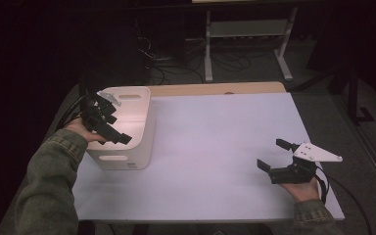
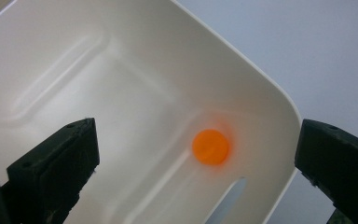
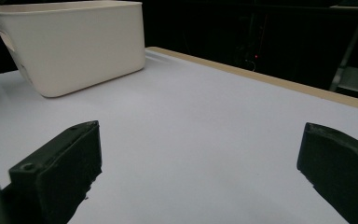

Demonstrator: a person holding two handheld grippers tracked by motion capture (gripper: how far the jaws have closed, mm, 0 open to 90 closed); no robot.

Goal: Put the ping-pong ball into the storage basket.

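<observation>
**A:** What is on the bench [image 1: 215, 147], and where is the thing being worked with?

**B:** A pale lavender bench carries a cream, rounded-corner plastic tub [image 1: 144, 128] with slot handles. The tub is the landmark here. Inside it, on the floor near one corner and close to a handle slot, lies a small, flat, round orange plastic disc [image 2: 210, 147]. It lies loose, touching no tool.

**A:** And the tools?

**B:** The left tool [image 1: 108, 123] hangs just above the tub's open top, pointing down into it. Its two black jaws are spread wide, with nothing between them; seen from the left gripper view, the disc sits in the gap far below. The right tool [image 1: 273, 157] rests well apart from the tub, low over bare bench, jaws likewise spread and empty (the tub shows off to its far left in the right gripper view).

**A:** How would the disc handle?

**B:** My judgement: very light, stiff, and smooth enough to skid on the glossy tub floor. Lying flat, it offers little to pinch; the best hold looks to be across its rim, jaws coming straight down on opposite edges. The nearby wall and corner may crowd one jaw, and a glancing touch could send it sliding.
</observation>
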